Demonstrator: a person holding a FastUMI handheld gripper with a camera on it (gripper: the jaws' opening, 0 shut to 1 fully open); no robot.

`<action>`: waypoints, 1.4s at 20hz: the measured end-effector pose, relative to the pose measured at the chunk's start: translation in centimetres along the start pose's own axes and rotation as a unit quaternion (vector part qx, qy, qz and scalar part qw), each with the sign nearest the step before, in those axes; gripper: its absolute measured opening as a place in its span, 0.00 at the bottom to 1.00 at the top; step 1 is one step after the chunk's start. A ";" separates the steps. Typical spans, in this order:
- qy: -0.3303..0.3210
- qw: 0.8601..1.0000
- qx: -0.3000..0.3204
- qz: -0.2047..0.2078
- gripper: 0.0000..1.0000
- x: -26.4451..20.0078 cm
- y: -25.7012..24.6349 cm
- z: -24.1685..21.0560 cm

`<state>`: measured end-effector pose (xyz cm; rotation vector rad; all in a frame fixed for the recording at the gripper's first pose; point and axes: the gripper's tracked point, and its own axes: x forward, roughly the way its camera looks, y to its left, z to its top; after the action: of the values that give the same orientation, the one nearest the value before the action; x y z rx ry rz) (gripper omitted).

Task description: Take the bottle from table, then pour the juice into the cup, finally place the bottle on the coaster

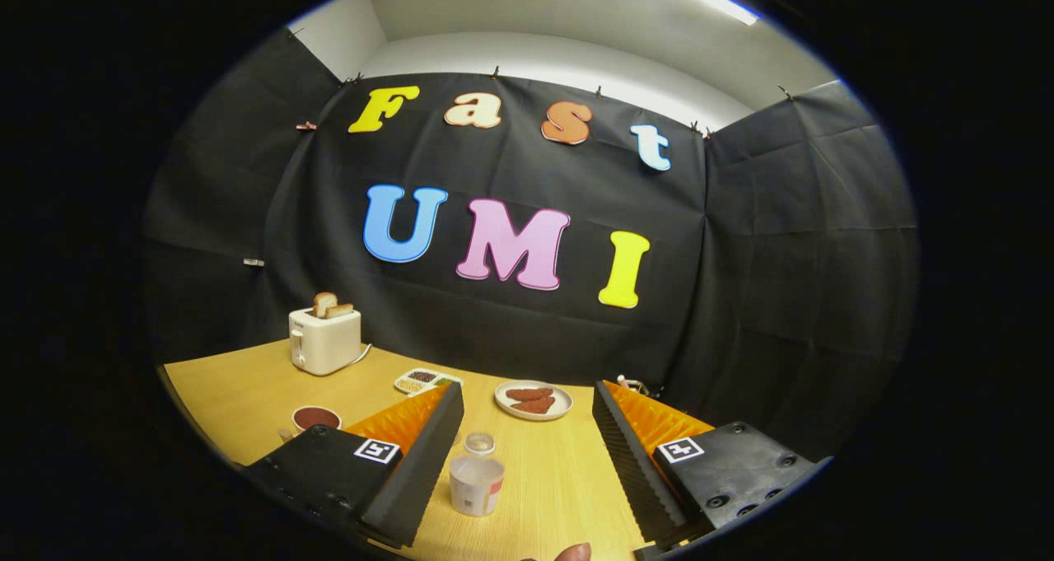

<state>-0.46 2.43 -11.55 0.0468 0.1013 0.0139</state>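
I hold the gripper [527, 454] wide open, empty, above the counter [239, 388]; bottle [476, 483] stands between the fingers, so I judge it positioned for the grasp.

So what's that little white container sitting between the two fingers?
The bottle is a small, squat, white plastic-looking container with a reddish patch on its side. It stands upright on the wooden table, between the open gripper's fingers, touching neither. Just beyond it sits a small clear cup.
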 end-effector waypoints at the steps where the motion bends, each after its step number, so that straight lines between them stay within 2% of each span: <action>1: 0.004 1.000 0.005 0.003 0.97 0.1 0.2 -1.1; 6: 0.034 0.999 0.028 0.024 0.97 0.3 2.0 -7.6; 12: 0.051 0.998 0.019 0.036 0.97 3.0 3.5 -13.8; 21: 0.054 0.997 0.045 0.034 0.97 6.5 5.1 -17.5; 25: 0.059 0.997 0.056 0.016 0.95 7.1 4.5 -18.2; 27: 0.062 0.997 0.047 0.004 0.78 7.6 4.4 -18.0; 28: 0.065 0.997 0.036 -0.009 0.76 7.8 3.8 -18.0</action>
<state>5.43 7.19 -30.07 0.1167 0.2326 -0.0056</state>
